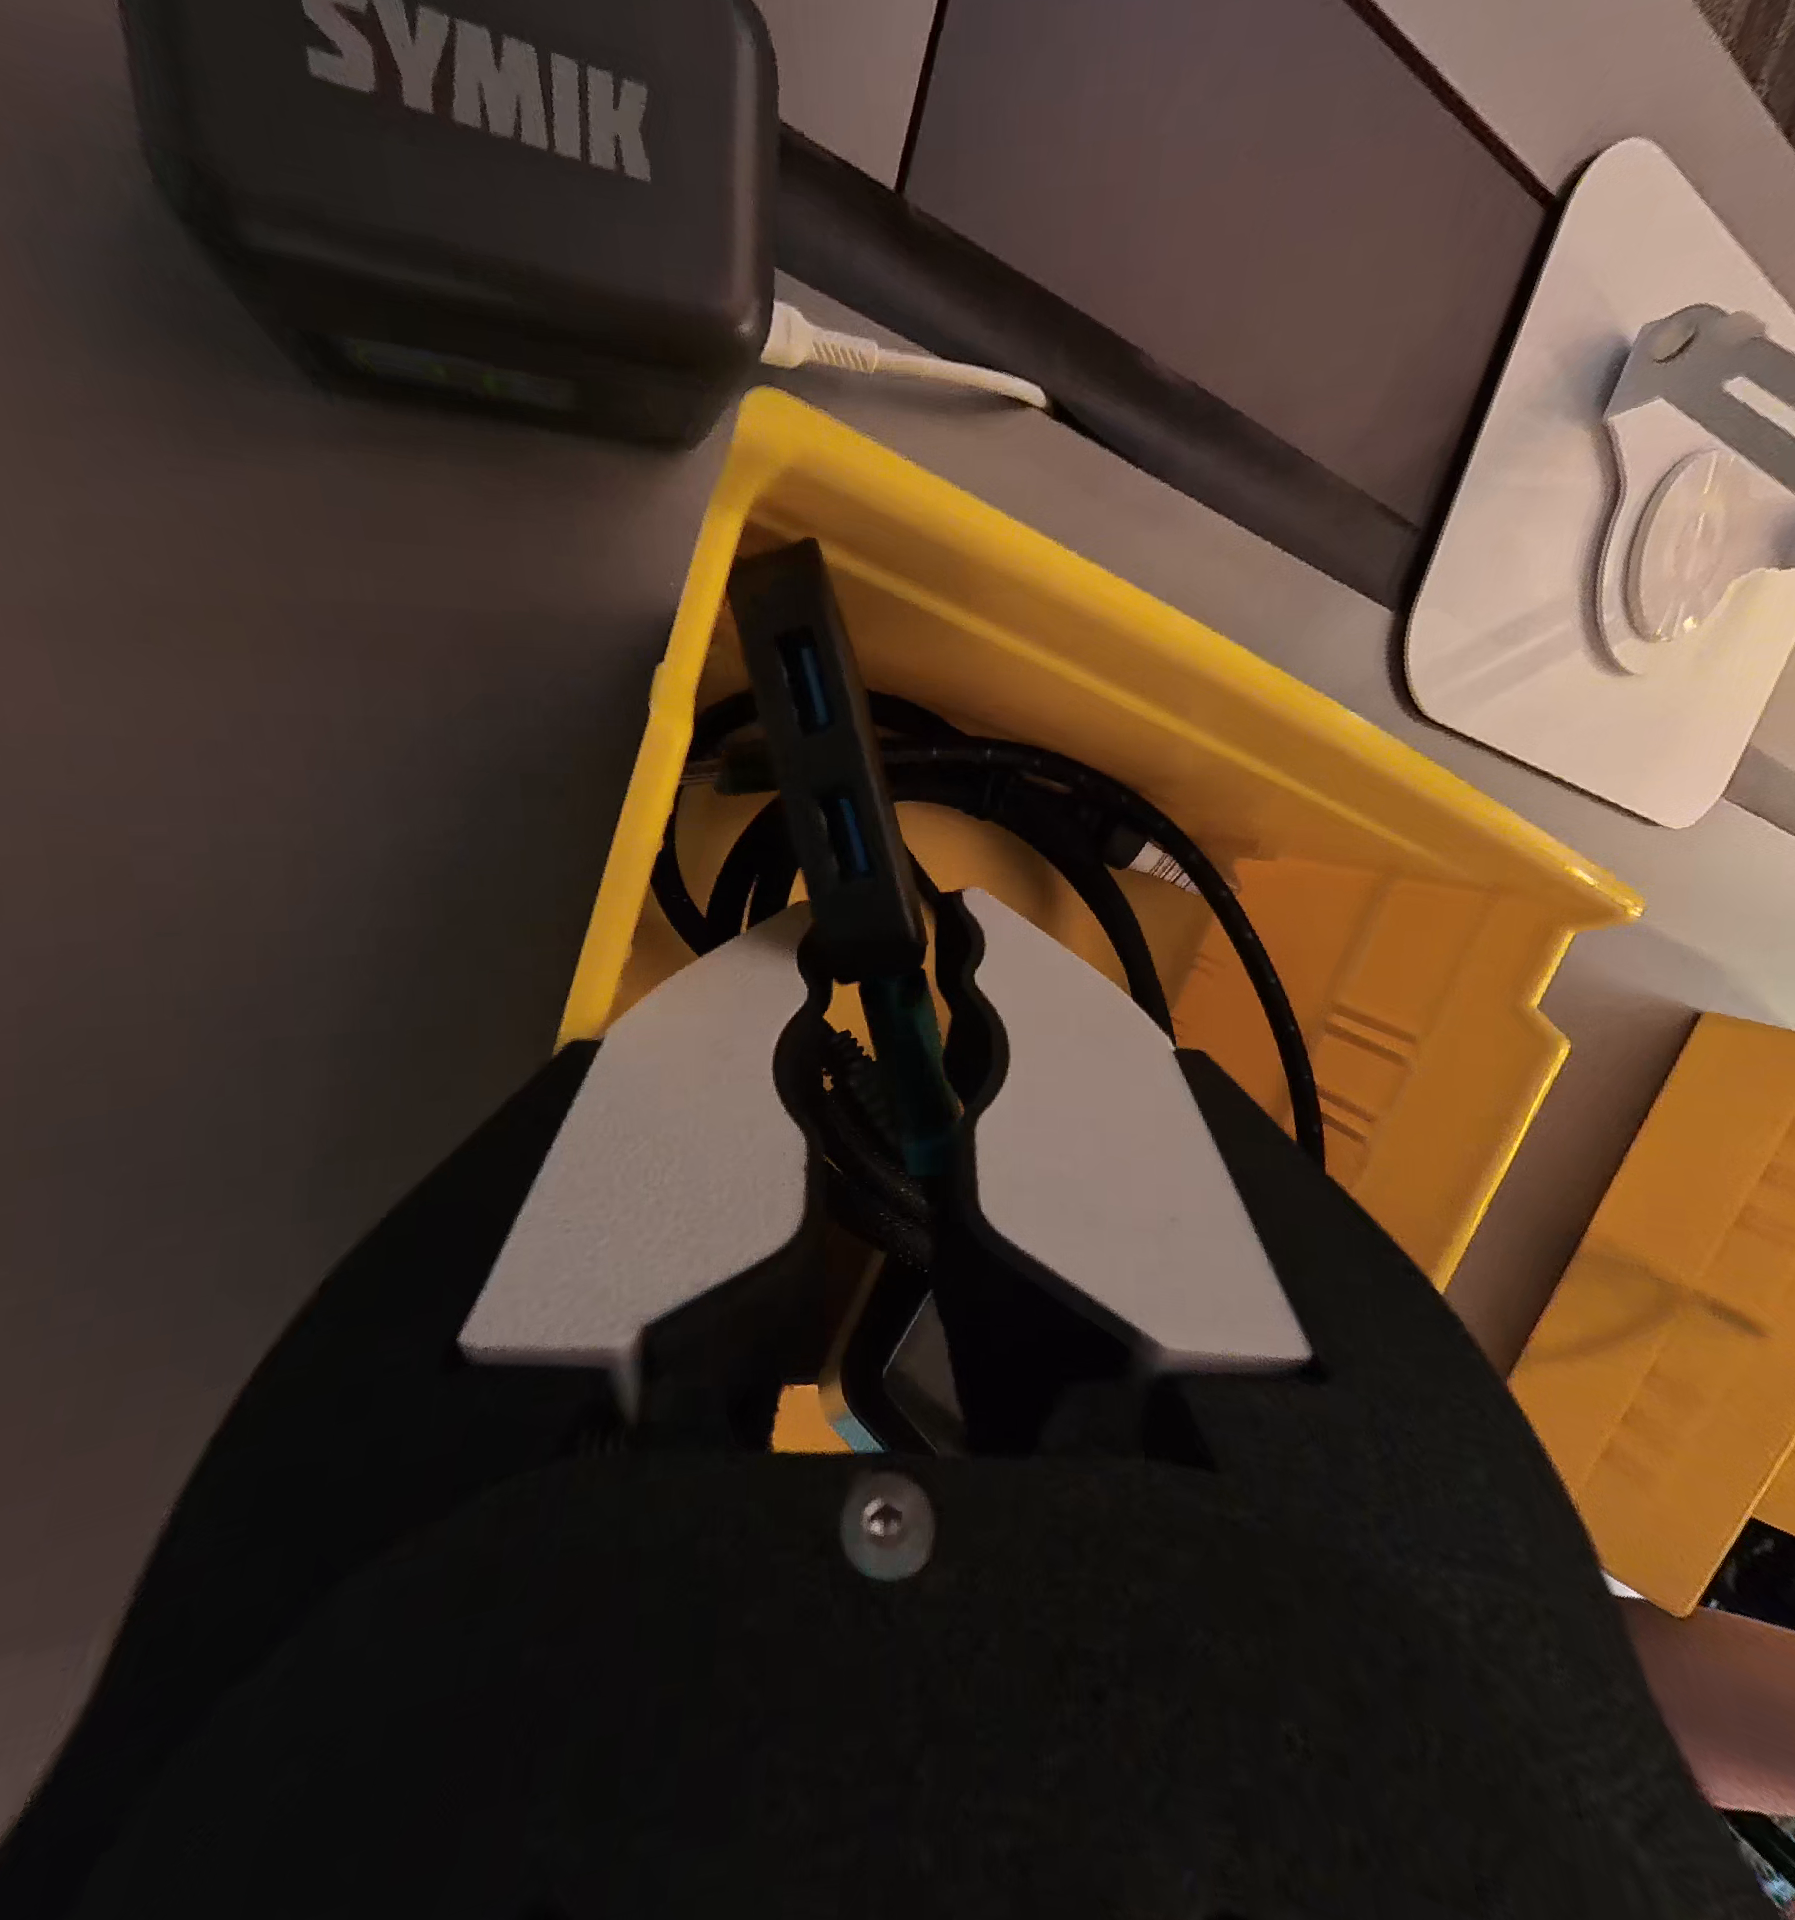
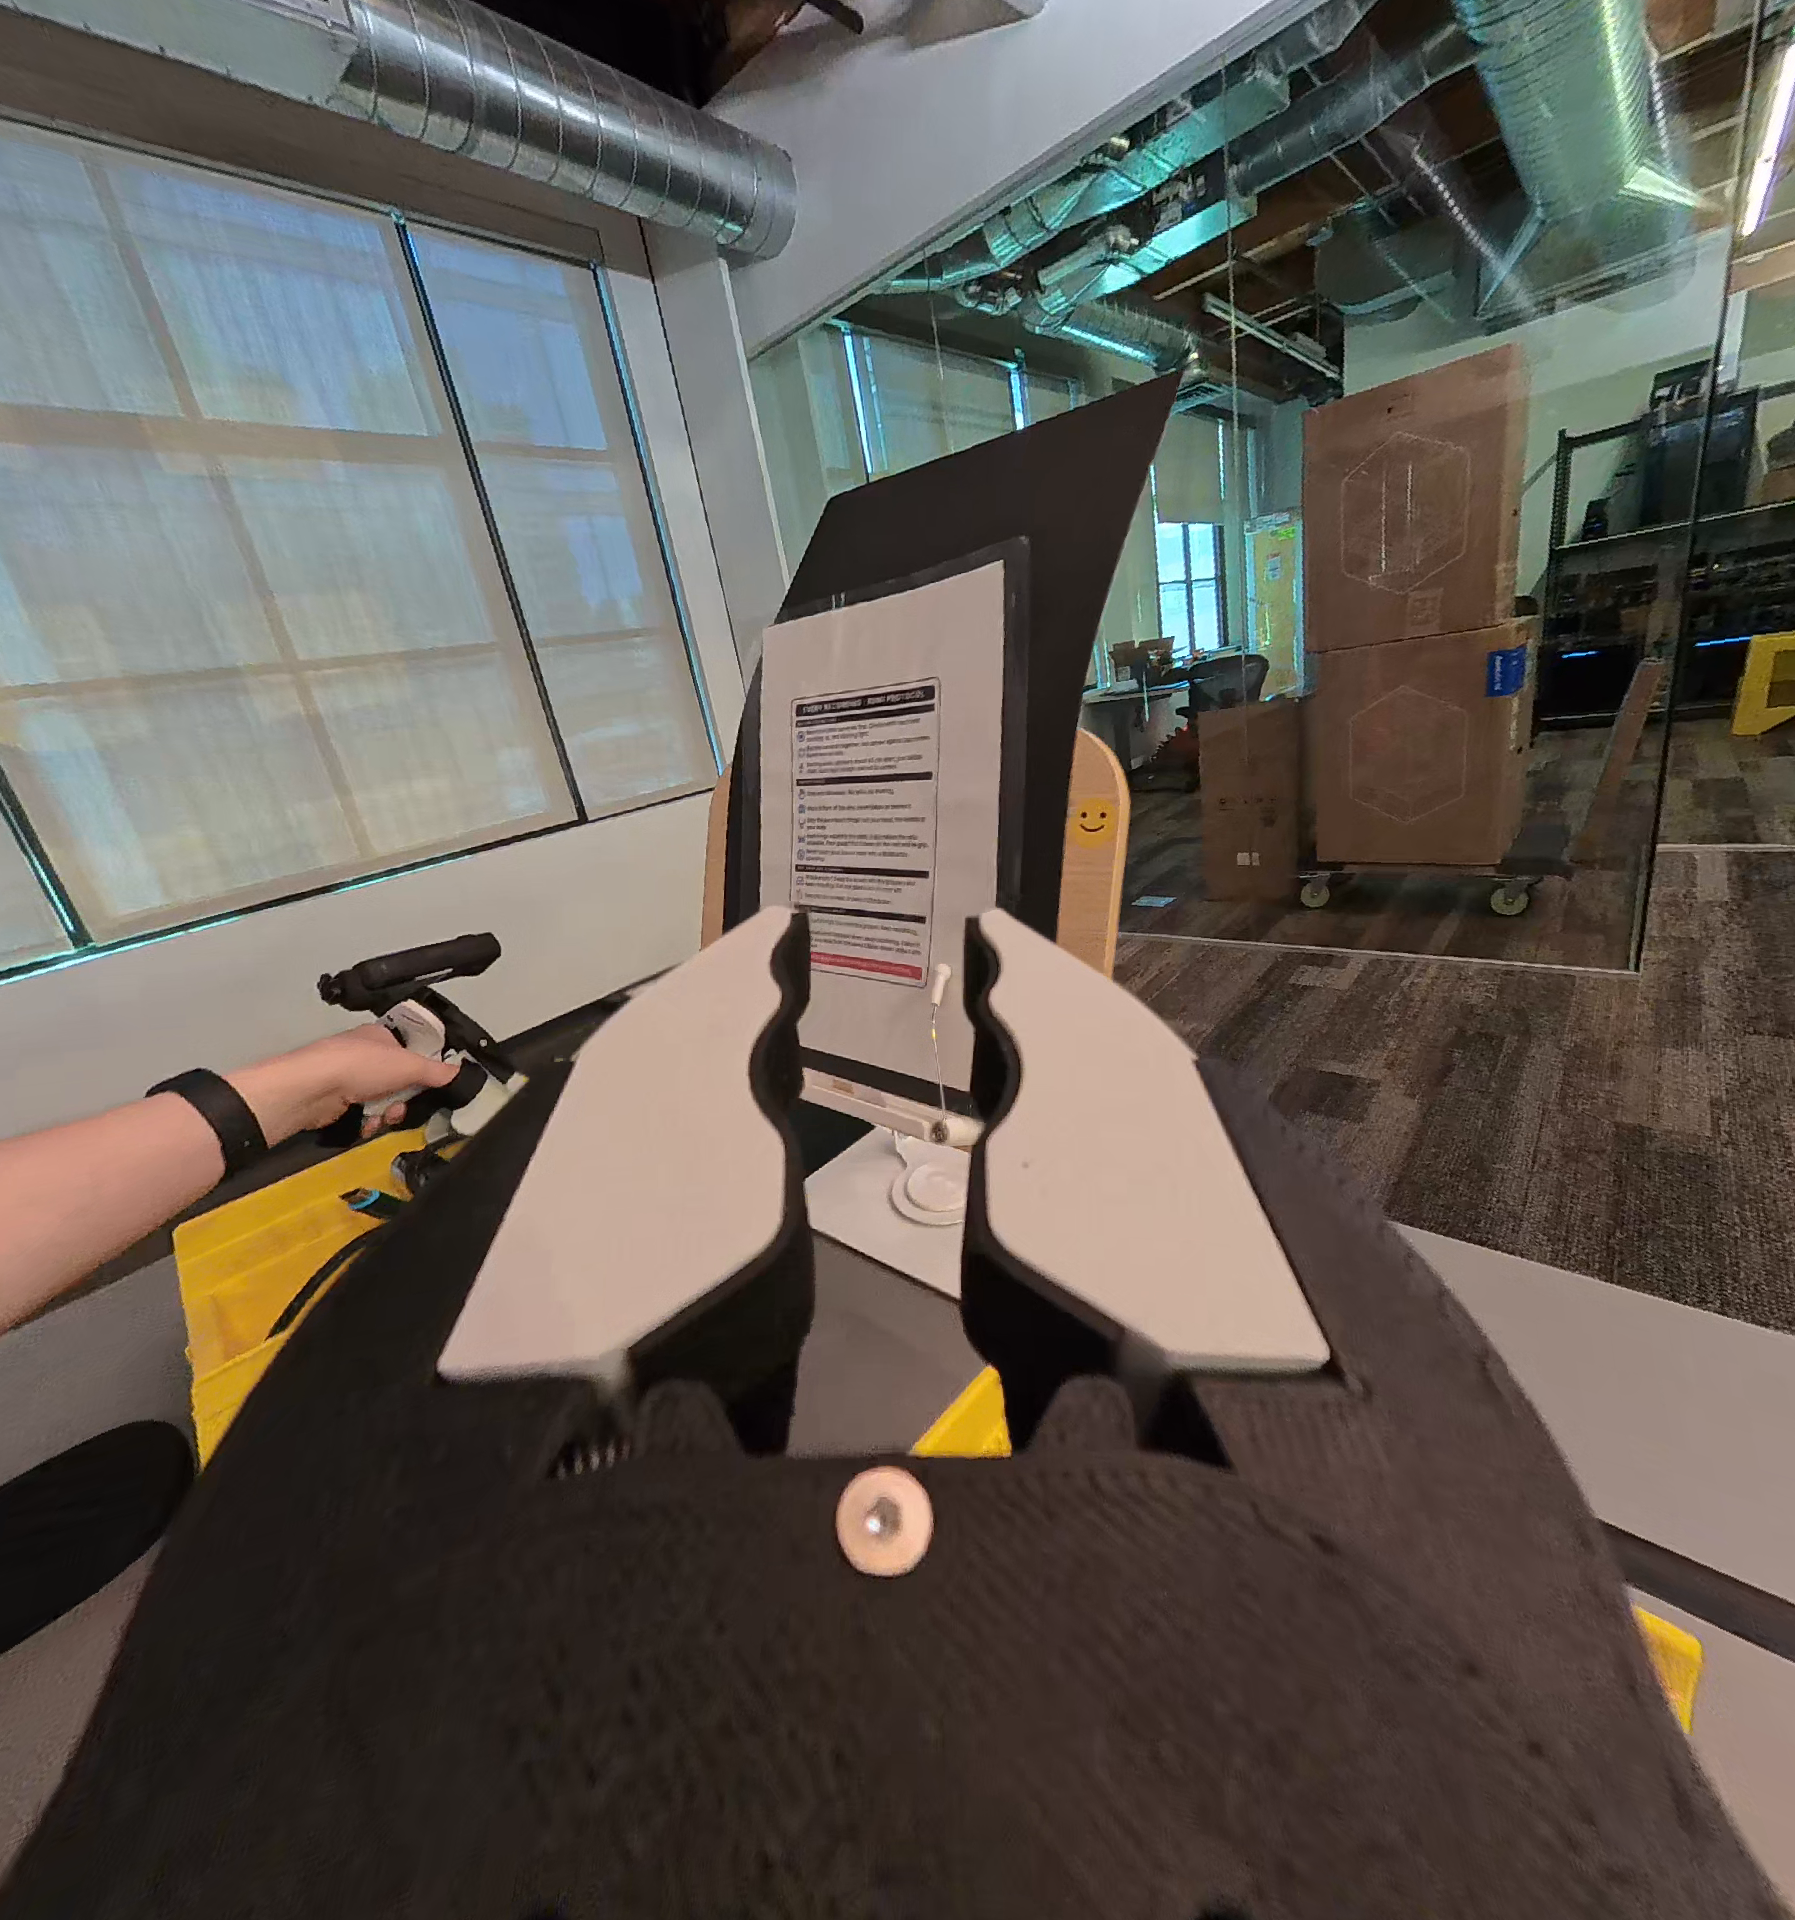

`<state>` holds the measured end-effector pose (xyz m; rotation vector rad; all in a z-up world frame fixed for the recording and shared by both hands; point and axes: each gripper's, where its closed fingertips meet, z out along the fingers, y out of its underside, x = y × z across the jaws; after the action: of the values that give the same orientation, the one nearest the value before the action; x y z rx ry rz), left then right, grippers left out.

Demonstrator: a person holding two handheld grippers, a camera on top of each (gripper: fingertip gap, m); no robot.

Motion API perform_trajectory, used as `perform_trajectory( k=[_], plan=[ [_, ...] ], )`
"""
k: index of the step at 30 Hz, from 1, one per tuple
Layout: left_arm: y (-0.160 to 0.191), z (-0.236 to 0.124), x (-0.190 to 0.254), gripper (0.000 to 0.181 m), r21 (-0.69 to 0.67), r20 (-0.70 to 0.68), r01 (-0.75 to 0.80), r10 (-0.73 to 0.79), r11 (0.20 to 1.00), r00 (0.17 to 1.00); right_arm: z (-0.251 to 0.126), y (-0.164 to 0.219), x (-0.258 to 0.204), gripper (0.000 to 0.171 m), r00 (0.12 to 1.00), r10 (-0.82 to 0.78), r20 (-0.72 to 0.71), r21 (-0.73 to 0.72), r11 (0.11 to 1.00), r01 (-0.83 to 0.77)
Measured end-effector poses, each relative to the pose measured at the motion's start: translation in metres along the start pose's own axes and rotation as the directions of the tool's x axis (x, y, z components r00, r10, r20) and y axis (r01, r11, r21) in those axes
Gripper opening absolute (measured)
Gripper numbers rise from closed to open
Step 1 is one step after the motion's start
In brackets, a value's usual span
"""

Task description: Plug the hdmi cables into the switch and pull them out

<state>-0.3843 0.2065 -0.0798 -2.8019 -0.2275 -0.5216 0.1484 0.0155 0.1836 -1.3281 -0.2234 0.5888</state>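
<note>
Switch (image 1: 828, 764) over yellow bin (image 1: 1132, 665), pinched at cable end by left gripper (image 1: 877, 935), jaws nearly closed. Light, rigid, likely slick; best gripped on flat sides. Cables (image 1: 1225, 935) coiled in bin, springy. Right gripper (image 2: 880, 961) well above bin, parted, empty.

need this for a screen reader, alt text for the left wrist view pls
The left gripper is shut on a slim black switch with two blue ports, held over a yellow bin of coiled black cables. A dark box sits behind on the grey table.
</note>
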Motion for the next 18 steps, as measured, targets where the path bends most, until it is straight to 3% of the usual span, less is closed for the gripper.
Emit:
perform_trajectory(
  k=[5, 10, 18],
  plan=[
    [-0.006, -0.023, 0.004, 0.016, 0.101, -0.044, -0.038, 0.042, 0.994, 0.998, 0.009, 0.012, -0.009, 0.029, 1.000, -0.010, 0.027, -0.058, 0.998, 0.012],
    [-0.013, -0.081, 0.027, 0.016, 0.266, -0.116, -0.133, 0.169, 0.955, 0.979, 0.018, 0.017, -0.022, 0.028, 0.997, -0.041, 0.058, -0.073, 0.996, 0.046],
    [0.011, -0.197, 0.103, 0.014, 0.582, -0.197, -0.254, 0.437, 0.773, 0.878, 0.042, 0.036, -0.062, 0.028, 0.984, -0.083, 0.160, -0.076, 0.992, 0.096]
  ],
)
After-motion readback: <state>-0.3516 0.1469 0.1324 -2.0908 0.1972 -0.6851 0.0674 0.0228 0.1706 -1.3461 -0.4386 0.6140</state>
